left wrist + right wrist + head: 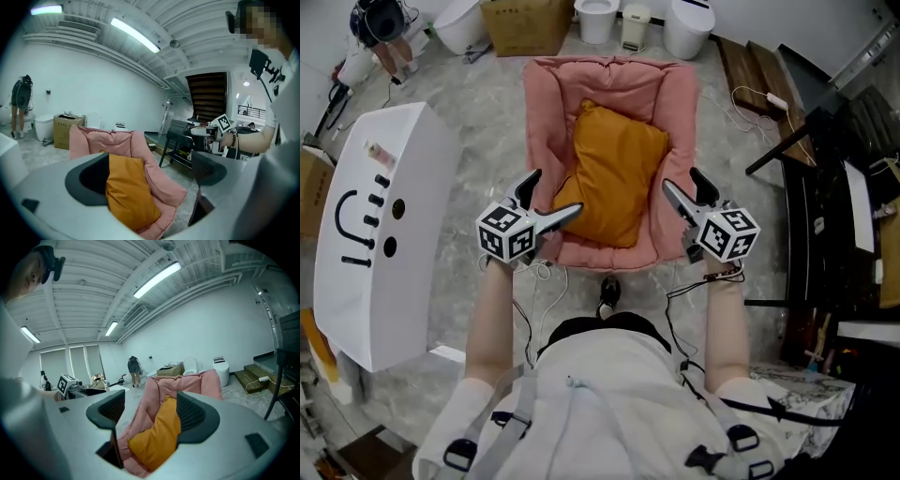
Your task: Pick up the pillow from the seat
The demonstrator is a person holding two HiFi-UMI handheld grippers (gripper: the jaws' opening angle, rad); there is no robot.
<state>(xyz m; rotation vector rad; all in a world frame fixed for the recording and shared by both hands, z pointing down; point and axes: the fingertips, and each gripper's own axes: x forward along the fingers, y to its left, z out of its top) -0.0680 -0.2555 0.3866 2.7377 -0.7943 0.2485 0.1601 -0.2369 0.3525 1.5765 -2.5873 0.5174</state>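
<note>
Centre left of the head view: left hand-held gripper (553,197), jaws spread wide, clamping nothing, one tip over the lower left corner of the orange pillow (614,173); contact impossible to tell. Centre right: right hand-held gripper (682,180), likewise wide and empty, beside the right rim of the pink seat (546,103). Just beyond, pillow lying slanted in that seat, seen between the open jaws in both gripper views. Farthest, top centre: cardboard box (525,23).

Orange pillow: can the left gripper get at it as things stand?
Probably yes. The left gripper is open beside the orange pillow, at its near-left corner, with nothing in the way; only the pink seat wall lies close.
</note>
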